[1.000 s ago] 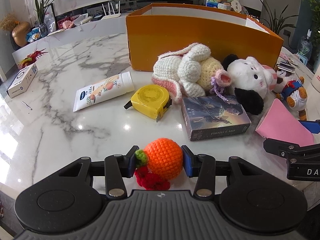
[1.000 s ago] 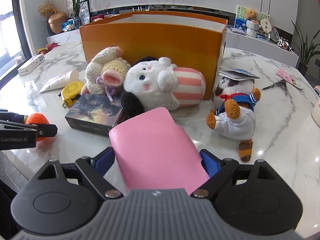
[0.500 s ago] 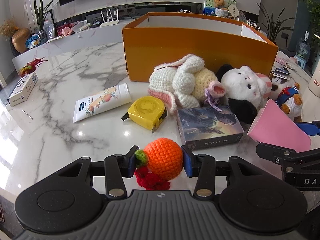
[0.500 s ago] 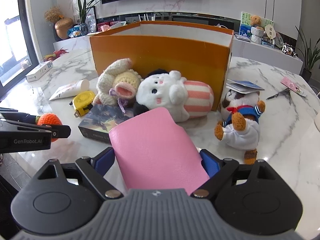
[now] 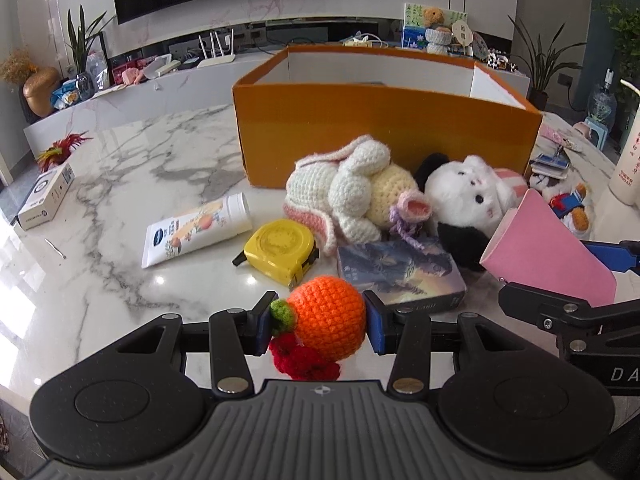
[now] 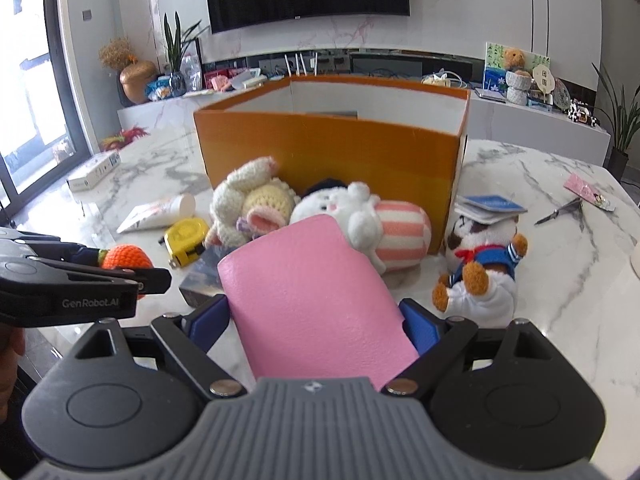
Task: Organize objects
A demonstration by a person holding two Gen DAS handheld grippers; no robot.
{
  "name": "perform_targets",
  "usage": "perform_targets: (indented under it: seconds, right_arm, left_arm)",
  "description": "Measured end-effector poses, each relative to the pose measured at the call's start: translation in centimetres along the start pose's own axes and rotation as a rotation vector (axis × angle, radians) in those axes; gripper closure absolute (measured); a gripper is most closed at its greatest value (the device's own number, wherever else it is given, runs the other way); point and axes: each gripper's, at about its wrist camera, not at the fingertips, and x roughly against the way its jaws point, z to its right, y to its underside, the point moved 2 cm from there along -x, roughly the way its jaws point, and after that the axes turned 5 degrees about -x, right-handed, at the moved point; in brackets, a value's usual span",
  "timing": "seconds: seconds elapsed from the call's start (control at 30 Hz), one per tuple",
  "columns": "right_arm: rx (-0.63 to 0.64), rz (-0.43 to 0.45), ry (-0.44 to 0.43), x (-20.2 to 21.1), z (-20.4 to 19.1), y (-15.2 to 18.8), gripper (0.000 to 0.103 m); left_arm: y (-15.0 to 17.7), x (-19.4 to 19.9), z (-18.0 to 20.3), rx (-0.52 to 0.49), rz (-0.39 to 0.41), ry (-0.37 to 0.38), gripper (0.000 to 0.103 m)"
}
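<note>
Your left tool (image 5: 325, 322) pinches the orange (image 5: 327, 312); your right tool (image 6: 316, 320) grips the pink wallet (image 6: 312, 292), both held above the worktop (image 5: 120, 248) before the box (image 5: 380, 132).

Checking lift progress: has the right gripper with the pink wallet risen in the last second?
Yes. The right gripper rose: the orange box sits lower in its view and its inside shows.

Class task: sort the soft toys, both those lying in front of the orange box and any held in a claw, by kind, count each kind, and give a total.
Crocheted toys: 2, bunny, orange fruit
Plush toys: 2, white animal, sailor bear
Total: 4
</note>
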Motion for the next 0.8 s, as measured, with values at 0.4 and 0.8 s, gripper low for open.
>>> perform_targets:
  seconds: [0.4,0.8]
  right_arm:
    - [0.001,0.182,-0.054,4.0,-1.0,-5.6,0.012]
    - [-0.164,0.285,-0.029,-1.0,3.1,-17.8,0.012]
  left_arm:
    - [-6.4,2.8,-1.3,0.061,0.124,0.004,0.051]
    - [-19.0,-4.2,-3.3,0.109,0.168,-0.031,0.051]
